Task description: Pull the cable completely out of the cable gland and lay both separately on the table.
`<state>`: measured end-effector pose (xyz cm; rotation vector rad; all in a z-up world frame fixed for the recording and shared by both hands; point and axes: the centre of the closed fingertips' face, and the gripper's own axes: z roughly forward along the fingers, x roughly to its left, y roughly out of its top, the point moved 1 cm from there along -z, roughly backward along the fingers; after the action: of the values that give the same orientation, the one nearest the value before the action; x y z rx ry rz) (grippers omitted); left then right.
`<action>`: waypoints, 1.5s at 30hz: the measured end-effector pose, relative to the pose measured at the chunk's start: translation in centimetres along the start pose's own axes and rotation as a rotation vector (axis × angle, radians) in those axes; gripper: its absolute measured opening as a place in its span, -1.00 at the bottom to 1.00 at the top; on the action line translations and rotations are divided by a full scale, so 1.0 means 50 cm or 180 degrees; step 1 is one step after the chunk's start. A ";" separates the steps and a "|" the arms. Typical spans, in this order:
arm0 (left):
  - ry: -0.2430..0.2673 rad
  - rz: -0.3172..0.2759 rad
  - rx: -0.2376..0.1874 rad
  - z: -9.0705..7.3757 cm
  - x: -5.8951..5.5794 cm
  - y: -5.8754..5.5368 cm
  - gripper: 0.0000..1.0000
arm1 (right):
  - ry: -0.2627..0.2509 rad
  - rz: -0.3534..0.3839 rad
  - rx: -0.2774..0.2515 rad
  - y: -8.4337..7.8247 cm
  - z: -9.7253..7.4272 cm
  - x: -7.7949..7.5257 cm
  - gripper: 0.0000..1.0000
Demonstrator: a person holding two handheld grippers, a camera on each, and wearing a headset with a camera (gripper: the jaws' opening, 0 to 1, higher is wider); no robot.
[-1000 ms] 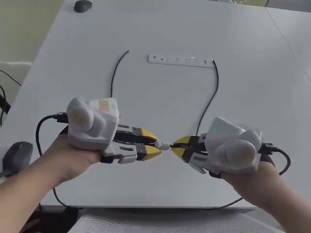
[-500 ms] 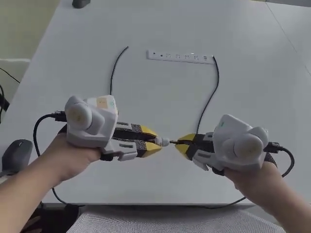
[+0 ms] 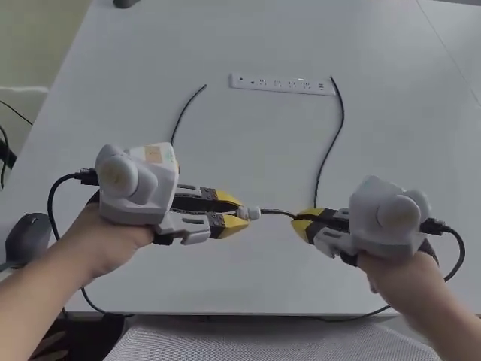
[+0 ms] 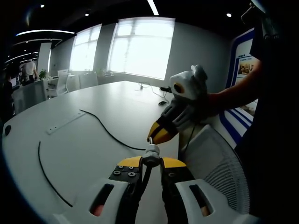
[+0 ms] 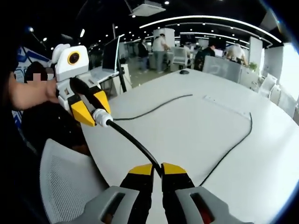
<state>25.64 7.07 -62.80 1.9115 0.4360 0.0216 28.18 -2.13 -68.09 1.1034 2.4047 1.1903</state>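
Note:
My left gripper (image 3: 242,216) is shut on the small white cable gland (image 3: 252,214), which sits at its yellow tips (image 4: 151,151). A black cable (image 3: 276,213) runs out of the gland across a short gap to my right gripper (image 3: 298,220), whose jaws are shut on it (image 5: 157,169). Both grippers hover above the table's near edge, tip to tip. Past the right gripper the cable trails up the table toward the power strip. Another length of it lies on the table behind the left gripper. In the right gripper view the gland (image 5: 100,116) shows at the left gripper's tips.
A white power strip (image 3: 282,83) lies across the far middle of the white table (image 3: 248,143). A dark mouse (image 3: 26,237) sits at the left edge. A mesh chair seat (image 3: 248,342) is just below the near table edge.
My right gripper has drawn away to the right with the cable in it. The gap between the two grippers has widened, and more black cable now shows between the gland and the right jaws.

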 end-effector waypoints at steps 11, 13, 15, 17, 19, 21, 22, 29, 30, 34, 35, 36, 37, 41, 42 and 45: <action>-0.0014 0.0008 0.0027 0.002 0.002 -0.004 -0.70 | -0.0251 0.0665 0.0103 -0.055 0.005 -0.024 -0.98; -0.0023 0.0024 0.0050 0.006 0.000 -0.007 -0.70 | -0.0279 0.0783 0.0149 -0.067 0.010 -0.020 -0.98; -0.0011 0.0057 0.0110 0.011 -0.001 -0.015 -0.70 | -0.0309 0.0824 0.0202 -0.080 0.018 -0.016 -0.98; -0.0016 0.0062 0.0125 0.013 -0.002 -0.017 -0.70 | -0.0338 0.0851 0.0200 -0.085 0.020 -0.015 -0.98; -0.0012 0.0064 0.0128 0.012 -0.002 -0.016 -0.70 | -0.0350 0.0844 0.0203 -0.086 0.020 -0.012 -0.97; -0.0004 0.0080 0.0136 0.011 -0.001 -0.015 -0.70 | -0.0355 0.0806 0.0166 -0.083 0.017 -0.013 -0.97; 0.0000 0.0079 0.0136 0.010 0.000 -0.015 -0.70 | -0.0361 0.0793 0.0143 -0.081 0.015 -0.014 -0.97; 0.0053 0.0109 0.0080 0.006 0.004 -0.006 -0.70 | -0.0409 0.0543 0.0057 -0.068 -0.002 -0.013 -0.95; 0.0044 0.0121 0.0082 0.007 0.002 -0.006 -0.70 | -0.0440 0.0490 0.0034 -0.065 -0.007 -0.016 -0.95; 0.0042 0.0150 0.0085 0.009 0.001 -0.003 -0.70 | -0.0519 0.0298 -0.0003 -0.055 -0.024 -0.019 -0.91; 0.0048 0.0153 0.0082 0.009 0.002 -0.002 -0.70 | -0.0559 0.0213 -0.0034 -0.047 -0.030 -0.020 -0.85; 0.0038 0.0150 0.0094 0.011 0.001 -0.003 -0.70 | -0.0569 0.0108 -0.0057 -0.036 -0.035 -0.017 -0.78; 0.0037 0.0159 0.0104 0.011 0.001 -0.003 -0.70 | -0.0562 -0.0008 -0.0059 -0.029 -0.037 -0.014 -0.73; 0.0017 0.0162 0.0111 0.015 -0.002 -0.003 -0.70 | -0.0537 -0.0657 -0.0048 0.012 -0.043 0.018 -0.71; 0.0013 0.0150 0.0124 0.017 -0.002 -0.004 -0.70 | -0.0543 -0.1052 0.0014 0.026 -0.042 0.032 -0.71; -0.0001 0.0159 0.0146 0.020 -0.004 -0.006 -0.70 | -0.0451 -0.1460 0.0017 0.051 -0.033 0.075 -0.75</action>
<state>25.58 6.21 -63.42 1.9671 0.3914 0.0444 26.12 0.60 -64.70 0.5640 2.3705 0.9174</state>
